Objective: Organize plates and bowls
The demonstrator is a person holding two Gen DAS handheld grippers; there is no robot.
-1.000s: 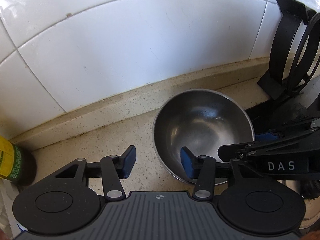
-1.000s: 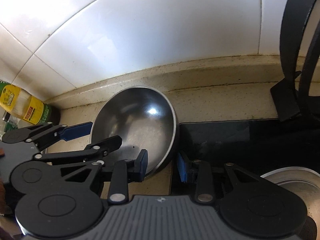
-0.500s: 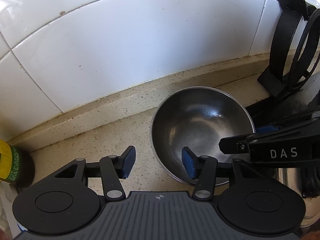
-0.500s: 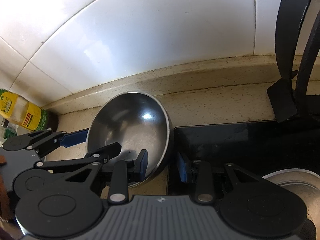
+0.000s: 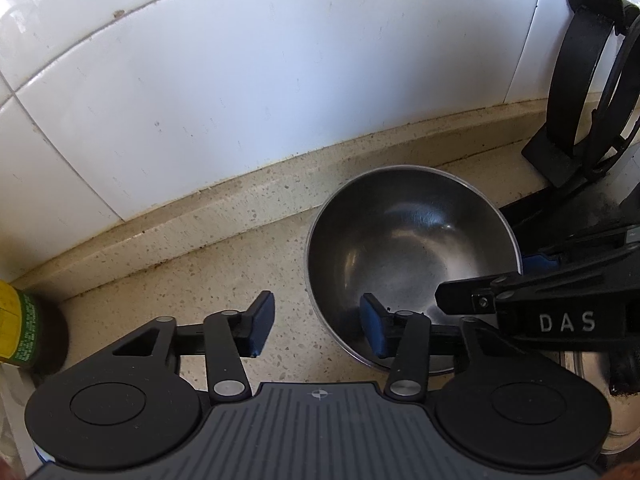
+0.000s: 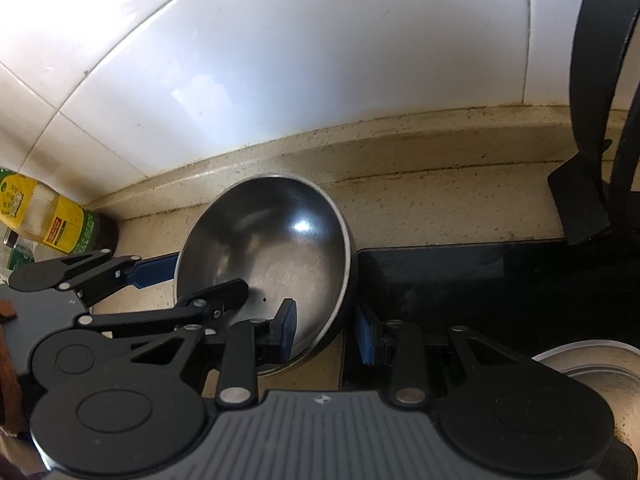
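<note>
A steel bowl (image 5: 412,248) sits empty on the speckled counter, close to the tiled wall. My left gripper (image 5: 318,330) is open and straddles the bowl's left rim, with its right pad inside the bowl and its left pad outside. In the right wrist view my right gripper (image 6: 325,334) is open too, straddling the right rim of the bowl (image 6: 272,248), one pad inside and one beside the hob. Each gripper shows in the other's view: the right gripper (image 5: 496,280), the left gripper (image 6: 188,284).
A yellow-green bottle (image 6: 48,220) stands at the left by the wall. A black glass hob (image 6: 500,280) borders the bowl on the right, with a black stand (image 5: 576,100) at its back. Another steel dish (image 6: 592,368) lies at the lower right.
Both cameras have drawn back and up a little, so the bowl looks slightly farther off. The gaps between the fingers are unchanged and the bowl stays on the counter.
</note>
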